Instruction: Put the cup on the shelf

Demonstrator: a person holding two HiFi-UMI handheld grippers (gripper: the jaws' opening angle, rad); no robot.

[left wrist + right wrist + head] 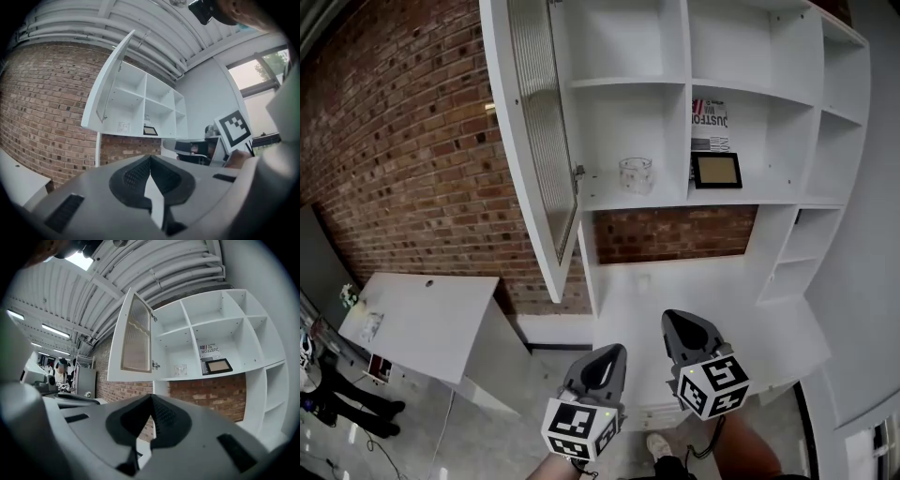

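A clear glass cup [635, 174] stands on the lower shelf of the white wall cabinet [741, 196], in the left compartment behind the open door [532, 131]. It also shows small in the right gripper view as the cup [180, 370] and in the left gripper view as the cup [123, 126]. My left gripper [610, 354] and right gripper [676, 323] hang low in front of the white counter [694, 291], far below the cup. Both are shut with nothing between the jaws.
A black picture frame [716, 170] and a book [709, 123] sit in the compartment right of the cup. A brick wall [403, 159] runs to the left, with a white table [422, 323] below it. A person's legs [337, 389] show at the far left.
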